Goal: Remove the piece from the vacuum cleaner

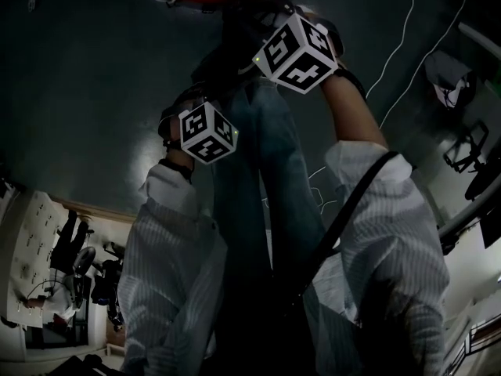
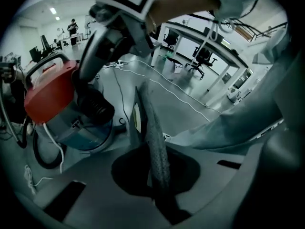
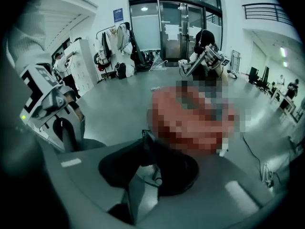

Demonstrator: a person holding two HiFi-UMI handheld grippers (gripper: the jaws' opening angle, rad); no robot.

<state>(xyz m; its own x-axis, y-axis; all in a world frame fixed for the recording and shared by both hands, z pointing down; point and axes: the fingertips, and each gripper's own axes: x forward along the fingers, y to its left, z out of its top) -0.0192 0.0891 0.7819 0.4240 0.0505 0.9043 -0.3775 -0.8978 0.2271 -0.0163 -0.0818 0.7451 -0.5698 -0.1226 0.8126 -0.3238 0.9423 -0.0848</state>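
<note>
Black ribbed hose cuff: right claw grasps it, jaws wide, on the red-lidded, blue-grey canister vacuum cleaner at frame left. Left claw clenched, empty, just right of it above the grey floor.

Grey floor; red-topped vacuum cleaner standing left of left tool, white cable trailing beyond.
</note>
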